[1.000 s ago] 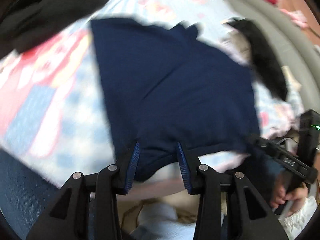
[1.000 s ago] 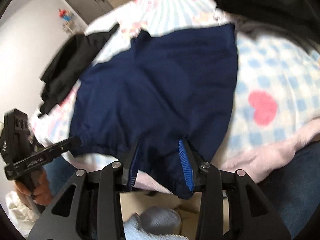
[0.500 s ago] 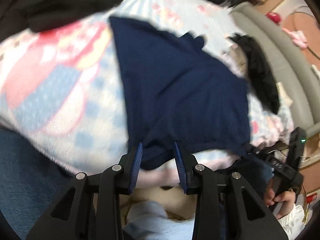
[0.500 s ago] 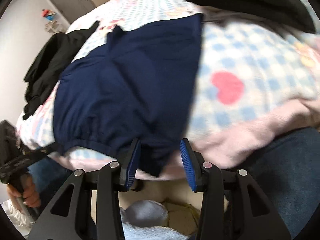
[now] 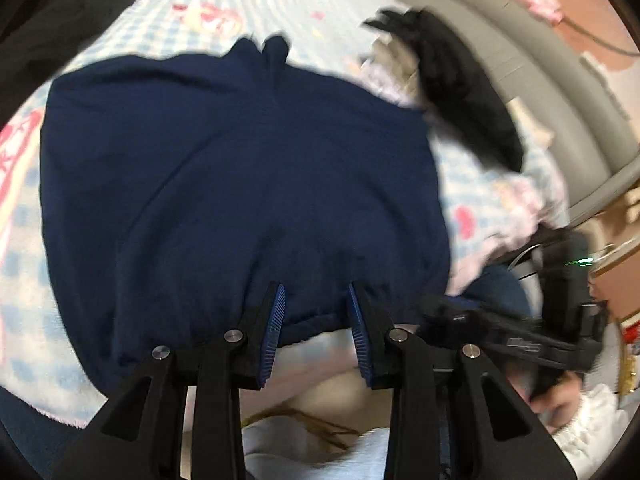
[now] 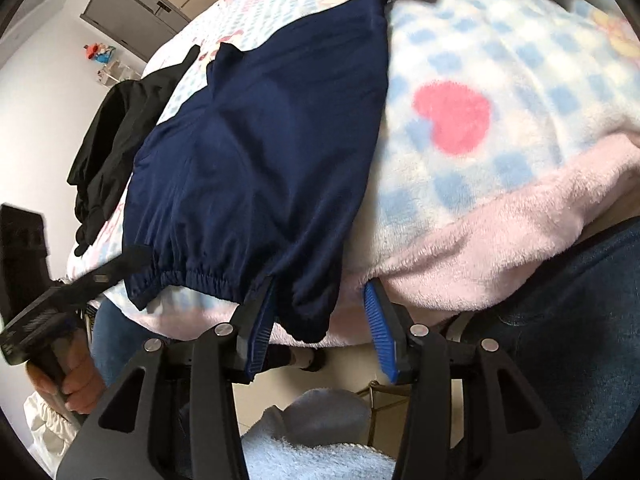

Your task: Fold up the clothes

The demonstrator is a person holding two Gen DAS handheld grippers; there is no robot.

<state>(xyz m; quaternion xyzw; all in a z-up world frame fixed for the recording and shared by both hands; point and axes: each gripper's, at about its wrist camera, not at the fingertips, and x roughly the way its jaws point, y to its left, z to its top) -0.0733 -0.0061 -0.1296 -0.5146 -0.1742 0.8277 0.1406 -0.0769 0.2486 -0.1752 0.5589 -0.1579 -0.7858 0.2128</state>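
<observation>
A pair of navy blue shorts [image 5: 240,184] lies flat on a blue-checked blanket, its elastic waistband at the near bed edge; it also shows in the right wrist view [image 6: 260,160]. My left gripper [image 5: 316,312] is open, its fingers straddling the middle of the waistband. My right gripper [image 6: 320,304] is open, its fingers either side of the waistband's right corner, which hangs over the edge. The right gripper shows in the left wrist view [image 5: 516,344], and the left one in the right wrist view [image 6: 48,308].
The blanket [image 6: 500,92] has a pink heart and a pink fleece border. Black clothes lie at the far left [image 5: 44,16] and at the right [image 5: 464,96] of the bed. A grey padded edge [image 5: 560,80] runs along the right side. A grey cabinet [image 6: 132,4] stands beyond.
Both grippers have shifted along the near bed edge. The left one now sits at the middle of the waistband, the right one at its right corner. Both stayed open.
</observation>
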